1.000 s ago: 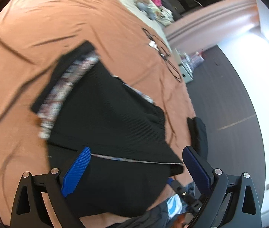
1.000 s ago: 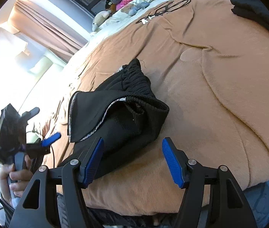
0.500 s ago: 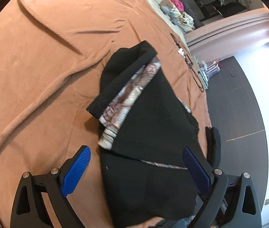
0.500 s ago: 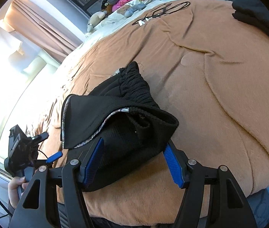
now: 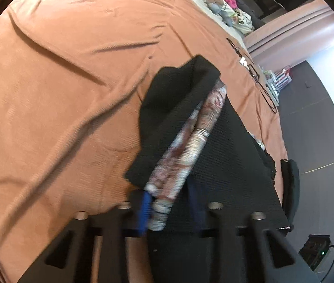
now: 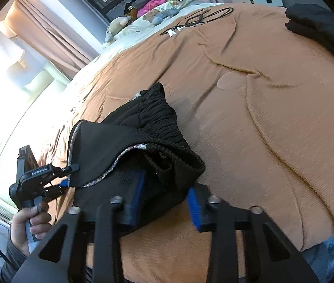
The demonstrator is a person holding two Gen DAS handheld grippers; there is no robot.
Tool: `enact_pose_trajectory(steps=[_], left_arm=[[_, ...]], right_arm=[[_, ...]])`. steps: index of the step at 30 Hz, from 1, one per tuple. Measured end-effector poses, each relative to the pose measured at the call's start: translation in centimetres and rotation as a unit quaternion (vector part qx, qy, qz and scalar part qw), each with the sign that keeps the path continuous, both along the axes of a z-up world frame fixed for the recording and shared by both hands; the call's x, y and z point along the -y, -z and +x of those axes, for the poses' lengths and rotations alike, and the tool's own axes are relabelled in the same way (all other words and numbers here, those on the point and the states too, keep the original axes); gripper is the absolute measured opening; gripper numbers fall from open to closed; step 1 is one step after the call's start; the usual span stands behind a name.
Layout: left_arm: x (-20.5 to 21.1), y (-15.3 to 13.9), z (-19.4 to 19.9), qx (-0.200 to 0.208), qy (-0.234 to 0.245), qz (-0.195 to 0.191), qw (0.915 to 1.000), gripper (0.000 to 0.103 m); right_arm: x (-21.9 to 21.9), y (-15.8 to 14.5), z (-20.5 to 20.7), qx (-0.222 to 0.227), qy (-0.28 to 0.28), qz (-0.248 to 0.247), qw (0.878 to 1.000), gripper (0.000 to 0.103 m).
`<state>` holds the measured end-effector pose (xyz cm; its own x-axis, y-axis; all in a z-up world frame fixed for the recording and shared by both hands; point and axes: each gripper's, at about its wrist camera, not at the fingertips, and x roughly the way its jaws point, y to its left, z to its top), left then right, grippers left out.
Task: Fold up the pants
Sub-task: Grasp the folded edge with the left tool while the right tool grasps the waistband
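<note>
Both grippers, I note, have just been closing onto black knit pants on tan bedspread | left gripper pinches patterned hem | right gripper pinches waistband edge | long axis runs away from my fingers.

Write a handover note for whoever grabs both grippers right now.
Left gripper: jaws just closed, pinching the pants at the patterned edge.
Right gripper: jaws just closed on the bunched black fabric at the near end.
Pants lie half-folded and rumpled on the brown blanket, near its edge.
Done: both grips set.
Left: probably lift, fold over, flatten.
</note>
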<state>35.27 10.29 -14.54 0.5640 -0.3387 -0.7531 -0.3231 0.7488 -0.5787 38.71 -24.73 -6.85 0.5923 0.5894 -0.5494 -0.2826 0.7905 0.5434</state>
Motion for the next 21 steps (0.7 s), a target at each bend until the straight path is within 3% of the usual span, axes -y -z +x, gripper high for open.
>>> enact_pose_trajectory(steps=[3, 5, 9, 21], left_arm=[[-0.6, -1.2, -0.2, 0.009, -0.003, 0.003, 0.9999, 0.011], [-0.8, -2.3, -0.3, 0.02, -0.005, 0.01, 0.9997, 0.008], [-1.1, -4.9, 0.4, 0.041, -0.003, 0.012, 0.9991, 0.006], [0.4, -11.4, 6.1, 0.084, 0.022, 0.036, 0.9956, 0.006]], right_arm=[[0.2, 0.0, -0.3, 0.001, 0.003, -0.008, 1.0, 0.009], [0.4, 0.1, -0.3, -0.003, 0.001, -0.008, 1.0, 0.009], [0.6, -0.1, -1.1, -0.005, -0.012, -0.007, 1.0, 0.003], [1.2, -0.5, -2.9, -0.032, -0.056, 0.026, 0.998, 0.002]])
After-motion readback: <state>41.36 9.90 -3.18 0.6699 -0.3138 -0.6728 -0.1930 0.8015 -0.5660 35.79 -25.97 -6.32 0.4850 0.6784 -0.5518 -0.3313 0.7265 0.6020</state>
